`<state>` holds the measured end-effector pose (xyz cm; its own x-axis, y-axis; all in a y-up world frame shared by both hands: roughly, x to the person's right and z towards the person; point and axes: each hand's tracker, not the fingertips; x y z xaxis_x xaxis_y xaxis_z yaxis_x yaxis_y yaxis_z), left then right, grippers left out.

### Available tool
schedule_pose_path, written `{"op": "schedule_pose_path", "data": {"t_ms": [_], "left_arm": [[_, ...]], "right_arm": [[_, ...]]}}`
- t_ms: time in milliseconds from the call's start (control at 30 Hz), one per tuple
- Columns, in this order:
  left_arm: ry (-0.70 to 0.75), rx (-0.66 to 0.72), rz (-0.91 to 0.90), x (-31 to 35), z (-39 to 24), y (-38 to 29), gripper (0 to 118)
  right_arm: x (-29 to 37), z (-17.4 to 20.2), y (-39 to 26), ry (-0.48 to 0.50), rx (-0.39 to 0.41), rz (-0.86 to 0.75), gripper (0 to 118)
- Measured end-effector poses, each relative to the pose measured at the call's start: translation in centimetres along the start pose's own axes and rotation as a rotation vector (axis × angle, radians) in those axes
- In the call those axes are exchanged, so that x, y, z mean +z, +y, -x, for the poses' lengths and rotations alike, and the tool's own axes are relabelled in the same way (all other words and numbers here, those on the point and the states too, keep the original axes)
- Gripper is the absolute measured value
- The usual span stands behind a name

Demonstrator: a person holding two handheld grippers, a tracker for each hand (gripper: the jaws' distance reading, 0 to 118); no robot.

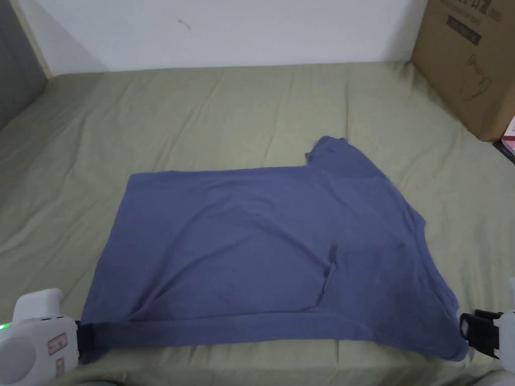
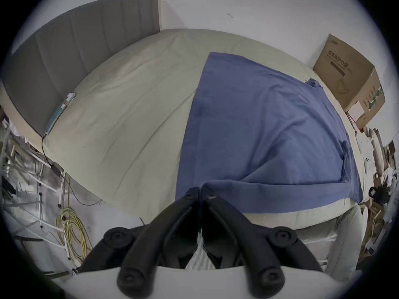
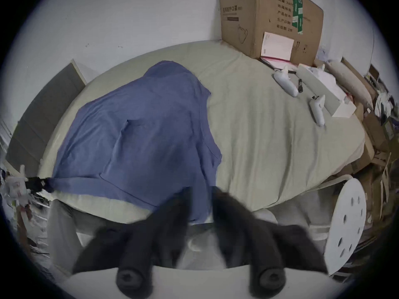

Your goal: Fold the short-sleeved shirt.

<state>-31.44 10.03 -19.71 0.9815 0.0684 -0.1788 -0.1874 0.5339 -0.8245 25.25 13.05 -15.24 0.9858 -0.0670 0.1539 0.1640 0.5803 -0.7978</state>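
The blue shirt (image 1: 261,251) lay spread on the green sheet (image 1: 251,110) of the bed, its hem toward your left and its collar end toward your right, with one sleeve (image 1: 332,151) pointing to the far side. A narrow strip along the near edge was turned over the body of the shirt.

Your left gripper (image 1: 85,338) sat at the near left corner. In the left gripper view its jaws met tip to tip, clenched on that corner of the shirt (image 2: 269,131).

Your right gripper (image 1: 470,332) sat at the near right corner. In the right gripper view (image 3: 200,192) its jaws stood apart and blurred, with shirt fabric (image 3: 140,131) in the gap between them; whether both jaws pressed on the cloth could not be told.

A cardboard box (image 1: 467,60) stood on the far right corner of the bed. Two white controllers (image 3: 285,83) lay on the sheet near the box, well apart from the shirt.
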Motion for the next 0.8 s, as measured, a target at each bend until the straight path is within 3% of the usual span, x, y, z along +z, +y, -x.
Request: {"op": "schedule_pose_path", "data": {"t_ms": [33, 67, 100, 200, 233, 267, 300, 333, 367, 500, 800], "left_arm": [[0.003, -0.004, -0.004, 0.1, -0.1, 0.0, 1], [0.003, -0.004, -0.005, 0.1, -0.1, 0.1, 1], [-0.002, -0.004, -0.005, 0.6, -0.7, 0.0, 1], [-0.001, -0.003, -0.004, 0.6, -0.9, 0.1, 1], [0.000, -0.003, -0.004, 0.7, -1.0, 0.1, 1], [-0.001, -0.002, -0.004, 0.7, -1.1, 0.1, 1], [-0.002, 0.000, -0.001, 0.7, -1.1, 0.1, 1], [-0.003, 0.002, 0.001, 0.7, -1.1, 0.1, 1], [-0.005, 0.004, 0.002, 0.8, -1.0, 0.2, 1], [0.003, -0.003, -0.003, 1.1, -0.9, 0.4, 1], [0.022, -0.025, -0.040, 1.7, -1.0, 4.6, 1]], "right_arm": [[-0.3, 0.1, -0.1, -0.017, 0.023, 0.006, 53], [-0.7, 0.3, -0.1, -0.023, 0.040, 0.030, 79], [-1.1, 0.5, -0.1, -0.013, 0.051, 0.052, 88], [-3.2, 0.4, -0.5, 0.069, 0.050, 0.078, 88], [-4.5, 0.2, -0.6, 0.082, 0.027, 0.109, 83], [-5.9, -0.2, -0.8, 0.078, -0.023, 0.185, 63], [-7.1, -0.7, -0.9, 0.091, -0.040, 0.257, 28], [-7.0, -1.0, -0.8, 0.084, -0.065, 0.244, 23], [-6.3, -1.3, -0.5, 0.110, -0.090, 0.201, 19], [-3.8, -1.0, 0.5, 0.105, -0.041, 0.172, 13], [-1.5, 0.7, 6.7, 0.107, 0.009, 0.074, 11]]}}
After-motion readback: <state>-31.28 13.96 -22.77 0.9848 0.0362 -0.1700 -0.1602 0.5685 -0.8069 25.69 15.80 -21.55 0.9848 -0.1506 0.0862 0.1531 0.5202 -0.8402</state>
